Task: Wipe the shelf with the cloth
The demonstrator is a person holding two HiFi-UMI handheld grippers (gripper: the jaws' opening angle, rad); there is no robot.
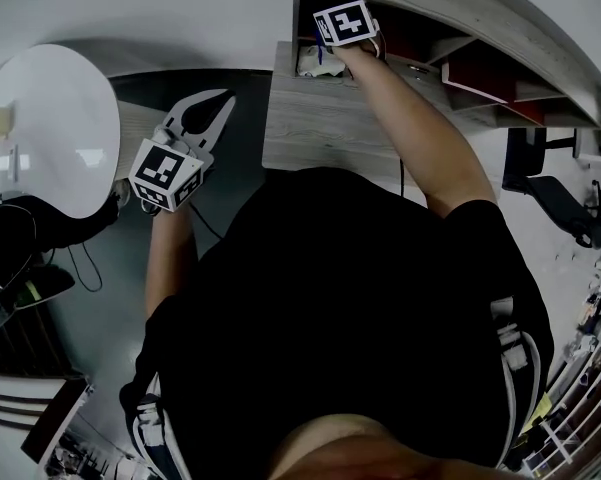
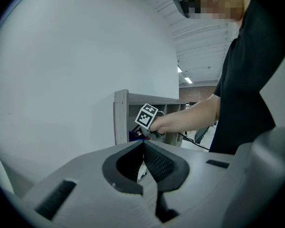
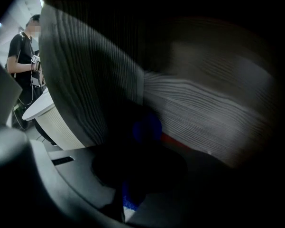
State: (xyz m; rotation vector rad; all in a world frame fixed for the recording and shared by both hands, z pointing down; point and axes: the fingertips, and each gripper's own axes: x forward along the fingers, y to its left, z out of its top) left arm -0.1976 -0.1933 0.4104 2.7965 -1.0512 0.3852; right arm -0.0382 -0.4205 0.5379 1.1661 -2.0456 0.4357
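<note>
- Right gripper [image 1: 328, 48] is reached into the end compartment of the grey wood-grain shelf unit [image 1: 320, 128], jaws clamped on a white-and-blue cloth [image 1: 308, 61].
- The cloth lies bunched on the compartment floor, against the shelf's end wall.
- Left gripper [image 1: 218, 106] hangs well clear of the shelf, off that same end. Jaw tips are pressed together with nothing between them.
- Judged step: wiping the compartment floor. It should go best with the cloth pressed flat on the board, a firm pinch, and strokes drawn from the back corner outward. The metal should stay off the end wall.
- Contents: only the cloth shows in this compartment. The neighbouring compartments further along the shelf hold flat red-brown items [image 1: 480, 76]; I cannot tell what they are.
</note>
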